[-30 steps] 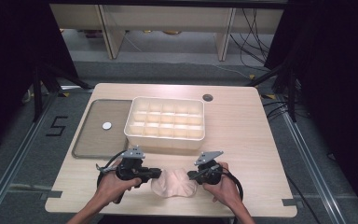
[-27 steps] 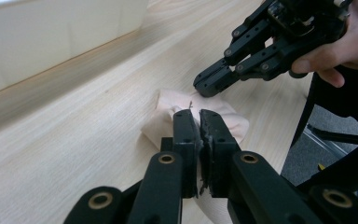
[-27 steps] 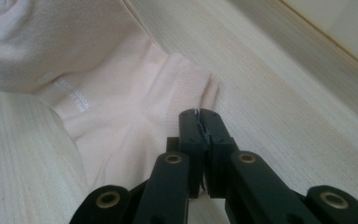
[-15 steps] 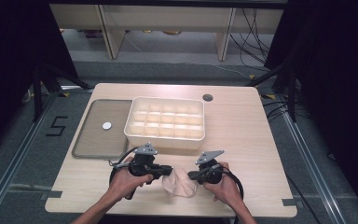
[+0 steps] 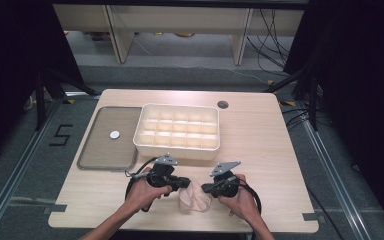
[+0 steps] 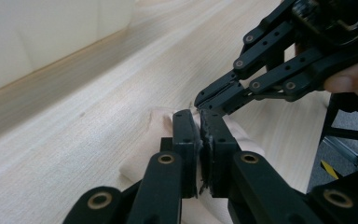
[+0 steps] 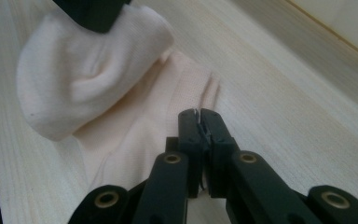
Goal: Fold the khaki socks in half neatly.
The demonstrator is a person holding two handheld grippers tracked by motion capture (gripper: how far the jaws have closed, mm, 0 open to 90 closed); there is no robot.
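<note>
Since the earlier picture our left gripper (image 5: 184,183) has slid across the table (image 5: 270,150) toward the right one and sunk a little, and the soft cloth (image 5: 194,199) is now bunched up between the two. Our right gripper (image 5: 208,188) has stayed where it was.

The cloth is a pale, peachy piece, maybe a sock, lying near the front edge of the table, in front of the white box with many little rooms (image 5: 177,131). We think we are folding it over on itself.

To do this well, we should bring the left side over slowly, keep the right side pinned low and still, and lay the fold flat before we let go. If we pull too hard, the cloth may slip out.

Both sets of fingers are squeezed almost all the way together. In the right gripper view the fingers (image 7: 190,128) pinch a thin edge of the cloth. In the left gripper view the fingers (image 6: 185,133) seem to hold cloth too, but it is hard to be sure.

Both hands lie low over the table, and the two grippers point at each other, tips nearly touching
</note>
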